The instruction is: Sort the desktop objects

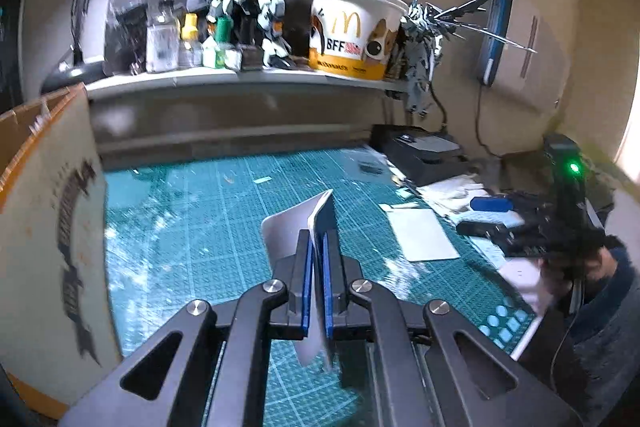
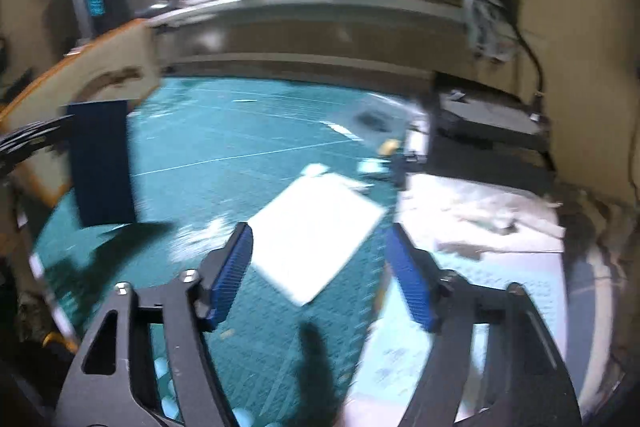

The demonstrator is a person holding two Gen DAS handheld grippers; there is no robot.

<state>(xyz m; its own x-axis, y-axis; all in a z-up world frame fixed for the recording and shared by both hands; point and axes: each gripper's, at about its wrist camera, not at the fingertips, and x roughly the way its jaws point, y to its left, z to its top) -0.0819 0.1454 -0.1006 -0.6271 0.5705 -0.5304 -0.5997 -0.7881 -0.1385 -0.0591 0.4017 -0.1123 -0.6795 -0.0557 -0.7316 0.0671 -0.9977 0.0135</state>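
The left gripper (image 1: 318,263) has its jaws pinching a thin card (image 1: 298,231), white on one face and dark blue on the other, held upright above the green cutting mat (image 1: 192,227) on the bench, just beside a cardboard box (image 1: 44,227) at the left. The right gripper (image 2: 320,275) hovers with jaws spread over a white sheet (image 2: 316,227) lying flat on the mat. Judging from this, the card wants a firm, level carry, and the flat sheet wants a low approach at 1 edge
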